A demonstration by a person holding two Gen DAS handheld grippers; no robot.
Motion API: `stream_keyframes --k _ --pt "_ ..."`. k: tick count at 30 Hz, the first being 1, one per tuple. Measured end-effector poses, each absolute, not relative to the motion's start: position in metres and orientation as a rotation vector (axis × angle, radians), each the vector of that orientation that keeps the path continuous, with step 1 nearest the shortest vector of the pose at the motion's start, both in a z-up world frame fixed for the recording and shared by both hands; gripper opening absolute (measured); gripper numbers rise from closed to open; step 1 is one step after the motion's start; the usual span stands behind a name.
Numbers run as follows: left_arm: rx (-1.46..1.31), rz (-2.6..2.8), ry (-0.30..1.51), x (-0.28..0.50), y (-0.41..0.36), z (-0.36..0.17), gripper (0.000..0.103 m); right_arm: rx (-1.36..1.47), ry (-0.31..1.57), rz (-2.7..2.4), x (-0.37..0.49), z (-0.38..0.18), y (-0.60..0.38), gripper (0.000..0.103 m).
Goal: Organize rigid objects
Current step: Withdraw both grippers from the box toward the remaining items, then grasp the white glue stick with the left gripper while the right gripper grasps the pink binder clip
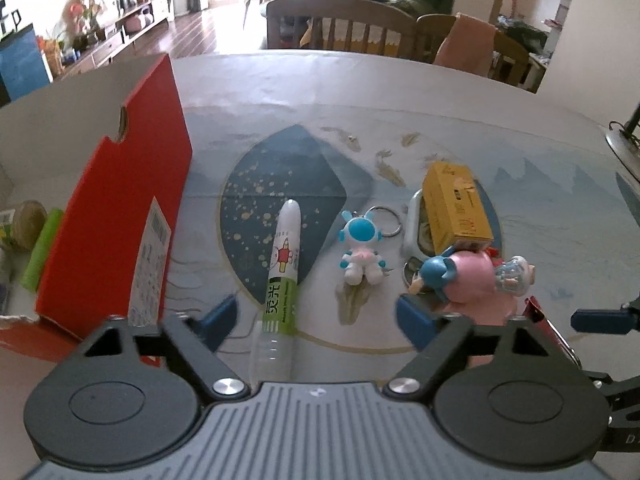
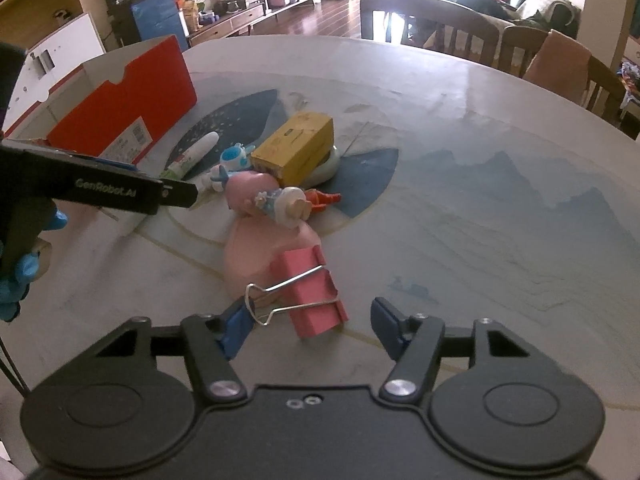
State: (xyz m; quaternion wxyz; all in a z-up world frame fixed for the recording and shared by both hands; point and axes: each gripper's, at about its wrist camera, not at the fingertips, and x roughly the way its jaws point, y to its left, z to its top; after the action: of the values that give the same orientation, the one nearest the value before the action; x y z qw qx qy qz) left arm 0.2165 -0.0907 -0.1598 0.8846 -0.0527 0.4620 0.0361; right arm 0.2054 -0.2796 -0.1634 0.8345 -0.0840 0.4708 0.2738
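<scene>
A white and green glue pen lies on the table, its clear cap end between the blue fingertips of my left gripper, which is open and not pressing it. The right gripper is open around a pink binder clip; its left pad sits beside the clip's wire handle. A blue-and-white astronaut keychain, a yellow carton on a white dish and a pink figurine lie in a cluster. An open red box stands at the left.
The red box holds a green cylinder and other items. A small orange toy lies by the figurine. Wooden chairs line the table's far edge. A hand in a blue glove holds the left gripper.
</scene>
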Motion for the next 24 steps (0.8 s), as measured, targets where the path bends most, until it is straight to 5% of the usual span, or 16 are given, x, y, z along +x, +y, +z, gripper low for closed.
stream_keyframes --k 8,18,24 --pt "-0.134 0.09 0.975 0.226 -0.083 -0.166 0.051 -0.194 1.0 0.604 0.213 -0.169 -0.279 0.058" --pt "-0.147 0.096 1.003 0.237 -0.072 -0.174 0.036 -0.21 1.0 0.609 0.222 -0.175 -0.276 0.054" --pt "-0.123 0.098 0.999 0.237 -0.072 -0.173 0.026 -0.231 0.987 0.591 0.222 -0.175 -0.274 0.041"
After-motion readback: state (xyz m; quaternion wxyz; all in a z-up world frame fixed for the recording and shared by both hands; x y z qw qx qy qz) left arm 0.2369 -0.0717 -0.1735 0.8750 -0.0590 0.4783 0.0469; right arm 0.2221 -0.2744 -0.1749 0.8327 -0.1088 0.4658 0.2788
